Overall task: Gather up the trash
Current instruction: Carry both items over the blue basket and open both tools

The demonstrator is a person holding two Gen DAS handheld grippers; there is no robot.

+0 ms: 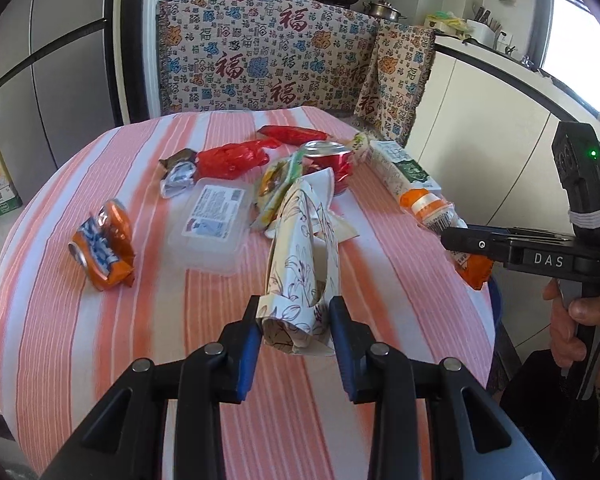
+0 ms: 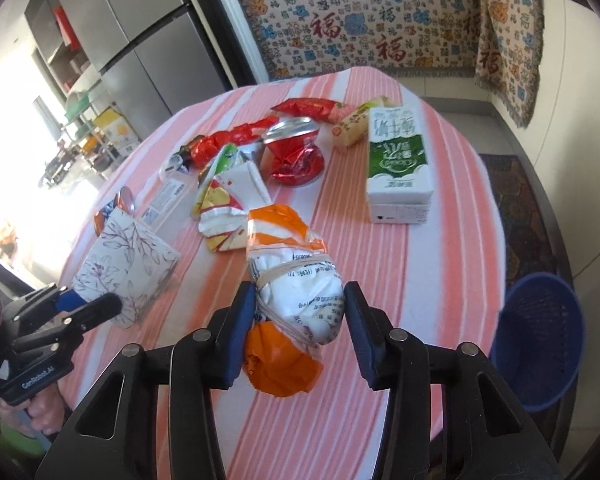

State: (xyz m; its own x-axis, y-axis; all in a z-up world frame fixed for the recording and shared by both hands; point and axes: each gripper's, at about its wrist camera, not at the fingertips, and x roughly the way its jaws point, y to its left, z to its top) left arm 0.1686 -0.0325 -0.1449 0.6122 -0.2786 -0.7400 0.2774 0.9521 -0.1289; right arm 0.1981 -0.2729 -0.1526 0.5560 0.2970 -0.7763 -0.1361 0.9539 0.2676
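Note:
My left gripper [image 1: 294, 330] is shut on a flattened flower-print tissue box [image 1: 300, 264], which also shows in the right wrist view [image 2: 126, 264]. My right gripper [image 2: 300, 320] has its jaws around an orange-and-white wrapped packet [image 2: 290, 280] bound with rubber bands; a small gap shows at the right pad. On the striped table [image 1: 140, 340] lie a crushed orange can [image 1: 104, 244], a clear plastic box [image 1: 212, 224], red wrappers [image 1: 232, 158], a crushed red can [image 2: 296, 152] and a green milk carton [image 2: 398, 168].
A blue mesh basket [image 2: 540, 336] stands on the floor at the table's right edge. A patterned cloth [image 1: 268, 52] covers the counter behind the table. A grey fridge [image 1: 52, 60] stands at the left.

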